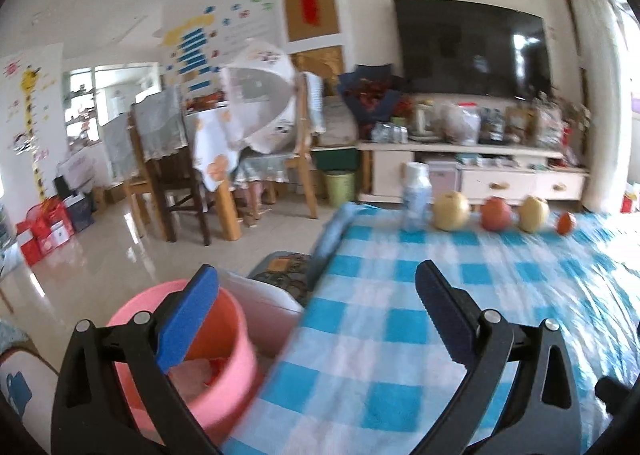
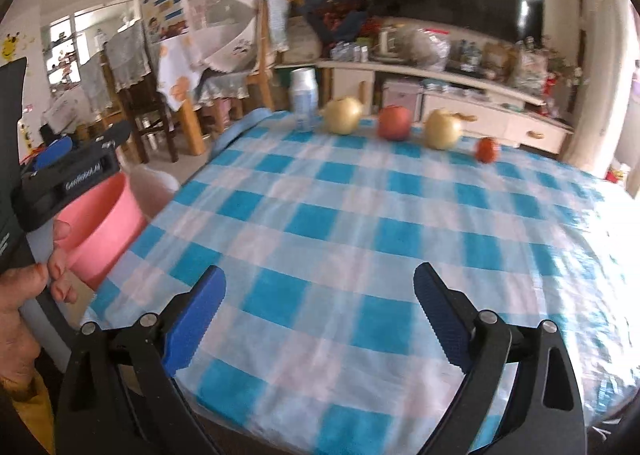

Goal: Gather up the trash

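Where the checked cloth [image 1: 400, 335] ends, a round pink bin [image 1: 224, 375].

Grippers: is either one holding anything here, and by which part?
Nothing is held. The left gripper is open above the pink bin and table edge; the right gripper is open over the checked cloth.

black grippers [image 1: 316, 295], blue pads [image 2: 196, 319], silver screws.

Blue-and-white checked tablecloth [image 2: 360, 239], pink bin [image 1: 224, 367], blue-padded fingers [image 1: 188, 319].
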Motion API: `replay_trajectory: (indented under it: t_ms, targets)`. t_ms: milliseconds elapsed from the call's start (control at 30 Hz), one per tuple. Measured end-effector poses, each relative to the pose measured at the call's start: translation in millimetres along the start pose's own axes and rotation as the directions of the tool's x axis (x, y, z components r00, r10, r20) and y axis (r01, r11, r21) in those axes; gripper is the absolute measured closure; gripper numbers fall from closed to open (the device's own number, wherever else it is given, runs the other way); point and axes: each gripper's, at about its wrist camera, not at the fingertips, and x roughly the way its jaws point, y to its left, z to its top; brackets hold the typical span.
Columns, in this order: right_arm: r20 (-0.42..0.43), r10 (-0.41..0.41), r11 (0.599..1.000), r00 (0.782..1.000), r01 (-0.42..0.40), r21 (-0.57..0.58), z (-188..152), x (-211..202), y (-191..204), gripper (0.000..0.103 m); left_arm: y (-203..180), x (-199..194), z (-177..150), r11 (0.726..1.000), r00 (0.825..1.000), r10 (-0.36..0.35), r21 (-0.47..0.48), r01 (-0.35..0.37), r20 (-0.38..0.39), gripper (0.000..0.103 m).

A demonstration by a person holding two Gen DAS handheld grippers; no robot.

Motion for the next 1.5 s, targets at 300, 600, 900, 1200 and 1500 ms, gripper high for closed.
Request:
replay_trajectory:
  t_ms: [300,600,900,1200,1500]
  targets:
    - [0.069,-0.129,0.988,0.989,0.123,0.092,-24,-66,-68,0.007,-62,-56,-5,0.989,0.991,-0.135,0.065,0.134,0.011,0.004]
    - [0.15,-0.218,0.969,0.964,0.195,0.153,-39,-127,-100,0.007,-103,-112,-5,0.966,0.972,-0.232,0.125,0.225,0.043,0.004]
    - [0.24,-0.289,0.951,0.927,0.249,0.186,-47,-179,-109,0.007,-115,-165,3,0.953,0.955,-0.284,0.139,0.271,0.087,0.004]
    - [0.305,-0.326,0.941,0.895,0.277,0.192,-45,-217,-106,0.006,-112,-205,14,0.949,0.943,-0.303,0.134,0.286,0.136,0.004]
    - [0.359,-0.346,0.937,0.867,0.295,0.189,-49,-241,-102,0.006,-110,-217,16,0.951,0.942,-0.3,0.129,0.282,0.15,0.004]
